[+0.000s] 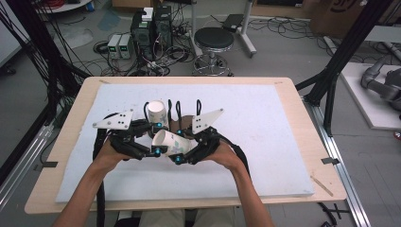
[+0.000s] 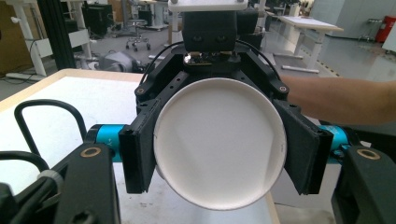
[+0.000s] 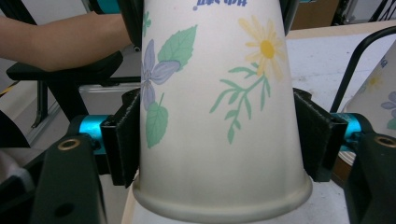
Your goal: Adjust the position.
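A paper cup point(image 1: 169, 142) printed with flowers and leaves lies on its side, lifted a little above the white mat and held between both grippers. My left gripper point(image 1: 157, 138) is shut on its narrow end; in the left gripper view the cup's round white end point(image 2: 219, 144) faces the camera between the black pads point(image 2: 135, 154). My right gripper point(image 1: 178, 145) is shut on the wide end, with its pads point(image 3: 120, 144) pressed on the cup point(image 3: 219, 116) just above the rolled rim. A second flowered cup point(image 1: 156, 112) stands upright just behind the grippers.
A white foam mat point(image 1: 265, 118) covers most of the wooden table point(image 1: 307, 142). Beyond the far edge, on the floor, are a round stool point(image 1: 214, 40), computer towers point(image 1: 151, 28) and tangled cables. Black frame posts point(image 1: 340, 56) stand to the right.
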